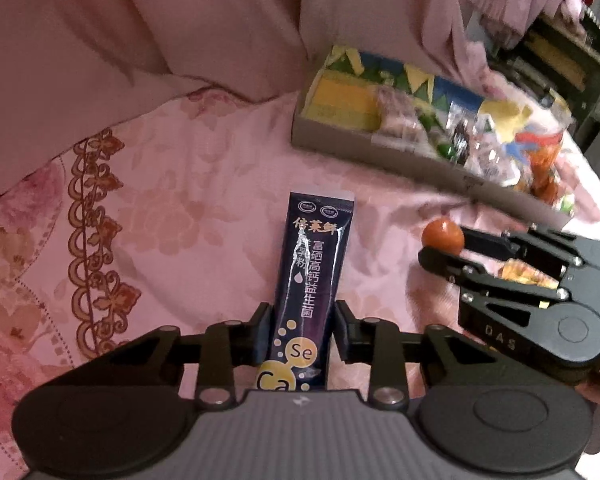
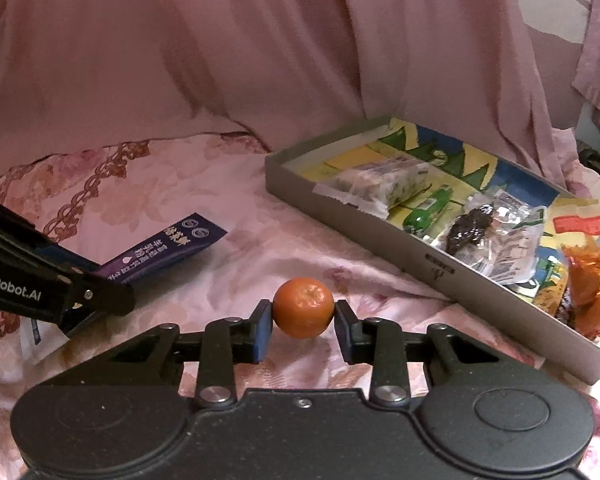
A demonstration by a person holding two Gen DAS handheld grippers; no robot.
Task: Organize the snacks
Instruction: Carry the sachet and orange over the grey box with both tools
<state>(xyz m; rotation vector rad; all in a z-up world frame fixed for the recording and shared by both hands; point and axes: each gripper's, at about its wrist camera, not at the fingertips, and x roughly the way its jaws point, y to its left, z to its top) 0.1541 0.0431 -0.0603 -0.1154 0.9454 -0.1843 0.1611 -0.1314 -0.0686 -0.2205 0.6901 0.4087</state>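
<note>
A dark blue stick sachet (image 1: pixel 308 264) with yellow "Se" and "Ca" bubbles lies lengthwise on the pink floral bedspread. My left gripper (image 1: pixel 303 316) is shut on its near half, a pad against each long edge. In the right wrist view the sachet (image 2: pixel 172 248) sticks out of the left gripper (image 2: pixel 114 300) at the left edge. A small orange mandarin (image 2: pixel 303 307) sits between the blue pads of my right gripper (image 2: pixel 303 320), which is shut on it just above the cloth. The left wrist view shows the mandarin (image 1: pixel 443 232) at the right gripper's (image 1: pixel 444 247) tips.
A shallow grey cardboard box (image 2: pixel 380 236) lies at the right, holding several wrapped snacks and an orange-red packet (image 2: pixel 588 276) at its near end. The box (image 1: pixel 380 152) sits beyond both grippers. Pink folded fabric (image 2: pixel 220 60) rises behind. A dark shelf (image 1: pixel 560 60) stands far right.
</note>
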